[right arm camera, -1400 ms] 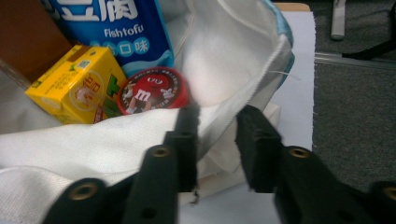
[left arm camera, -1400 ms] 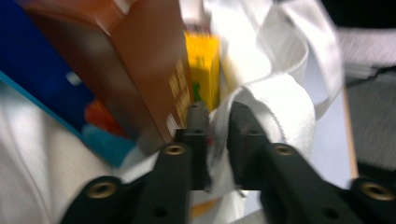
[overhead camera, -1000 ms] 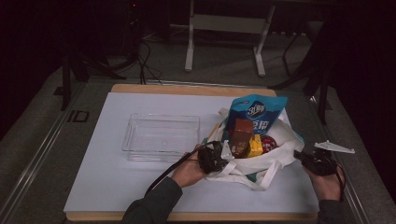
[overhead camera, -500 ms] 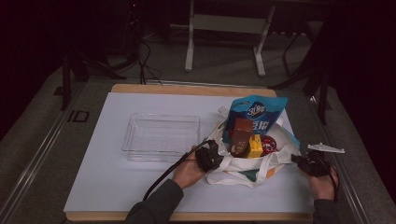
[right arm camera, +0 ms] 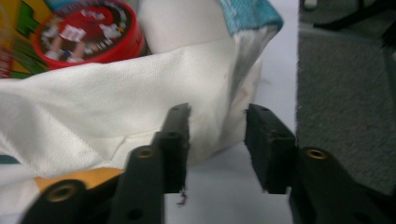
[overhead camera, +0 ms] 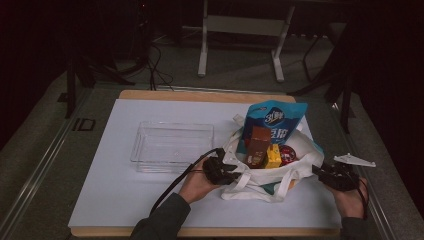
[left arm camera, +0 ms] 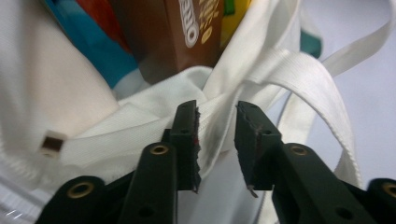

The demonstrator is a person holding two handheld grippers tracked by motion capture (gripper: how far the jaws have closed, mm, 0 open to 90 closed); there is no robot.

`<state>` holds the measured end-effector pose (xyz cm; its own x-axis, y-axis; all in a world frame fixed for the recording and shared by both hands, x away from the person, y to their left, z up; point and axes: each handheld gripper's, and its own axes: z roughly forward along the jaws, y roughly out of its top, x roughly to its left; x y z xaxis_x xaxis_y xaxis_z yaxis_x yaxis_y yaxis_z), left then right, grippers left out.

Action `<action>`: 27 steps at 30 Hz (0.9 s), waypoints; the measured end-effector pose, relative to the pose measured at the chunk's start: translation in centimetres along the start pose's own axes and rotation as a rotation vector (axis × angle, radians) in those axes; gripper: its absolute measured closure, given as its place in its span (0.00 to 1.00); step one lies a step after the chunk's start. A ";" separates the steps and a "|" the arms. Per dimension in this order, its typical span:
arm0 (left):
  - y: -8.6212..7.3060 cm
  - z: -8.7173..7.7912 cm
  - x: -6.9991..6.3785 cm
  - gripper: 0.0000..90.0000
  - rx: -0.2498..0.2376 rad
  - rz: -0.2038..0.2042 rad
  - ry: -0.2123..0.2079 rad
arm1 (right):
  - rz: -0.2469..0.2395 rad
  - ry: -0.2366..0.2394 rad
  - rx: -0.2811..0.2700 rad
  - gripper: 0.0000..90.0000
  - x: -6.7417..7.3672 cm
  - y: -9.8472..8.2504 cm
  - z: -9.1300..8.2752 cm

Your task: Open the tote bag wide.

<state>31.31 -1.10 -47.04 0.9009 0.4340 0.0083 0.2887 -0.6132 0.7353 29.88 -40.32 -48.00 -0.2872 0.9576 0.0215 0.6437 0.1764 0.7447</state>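
Found the left gripper (left arm camera: 217,109) with jaws just opened, parted and clamping nothing, though a fold of white cloth and the handle strap (left arm camera: 303,79) lay in the gap between the pads. Found the right gripper (right arm camera: 217,112) likewise just opened and let go, with the bag's far corner in front of its parted jaws, unpressed. Placed one at each end of the white tote bag (overhead camera: 260,187), probably for having spread its rim so the mouth would gape and the goods could be reached.

Located the bag on the right half of the white table (overhead camera: 125,200), just beside the clear tray (overhead camera: 172,145), which lay to its left, likely waiting for the unpacked things. Judged the bag's long axis as running across the table from one gripper to the other, mouth turned upward. Saw, standing inside on end, a blue snack pouch (overhead camera: 274,120), a brown biscuit box (overhead camera: 257,145) and a yellow box (overhead camera: 272,157), with a red round tin (overhead camera: 287,154) beside them.
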 end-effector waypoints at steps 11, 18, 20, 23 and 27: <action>1.5 -4.2 1.6 0.63 -0.124 -0.027 0.068 | -0.025 0.036 -0.126 0.56 -0.7 2.8 -2.5; 3.3 -4.2 3.4 0.60 -0.150 -0.043 0.155 | -0.067 0.047 -0.152 0.62 0.2 5.2 -2.2; 4.1 -3.9 3.9 0.58 -0.155 -0.060 0.165 | -0.087 0.056 -0.155 0.66 0.6 6.0 -1.9; 5.1 -3.3 4.6 0.60 -0.152 -0.058 0.185 | -0.101 0.065 -0.156 0.72 1.0 7.1 -1.4; 5.9 -2.3 5.7 0.75 -0.136 -0.080 0.182 | -0.113 0.100 -0.146 0.82 1.4 8.4 -0.5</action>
<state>37.42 -0.78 -41.08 0.8000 0.5971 0.0586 0.2996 -0.4823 0.8232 34.55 -37.63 -41.40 -0.4253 0.9050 -0.0072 0.4955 0.2395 0.8349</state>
